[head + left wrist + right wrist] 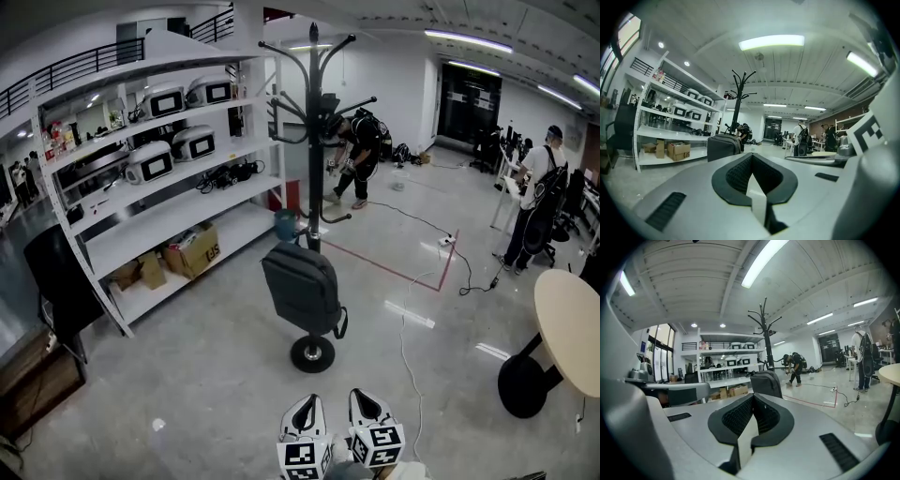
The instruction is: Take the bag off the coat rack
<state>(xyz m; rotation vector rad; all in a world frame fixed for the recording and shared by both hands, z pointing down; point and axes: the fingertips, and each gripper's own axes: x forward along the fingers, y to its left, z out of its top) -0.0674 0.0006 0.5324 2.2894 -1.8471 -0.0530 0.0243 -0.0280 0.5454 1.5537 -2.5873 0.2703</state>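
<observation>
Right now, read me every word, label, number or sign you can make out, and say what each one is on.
"JS", as best it reads: dark print on the cardboard box on the white shelf unit's bottom board.
White appliances on the upper shelves: any labels too small to read.
Left hand-held gripper and right hand-held gripper: square coded markers only, no letters.
Backpack: no print visible.

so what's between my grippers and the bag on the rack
Only the coat rack's round base and bare grey floor, as the head view shows. The bag hangs just above that base.
</observation>
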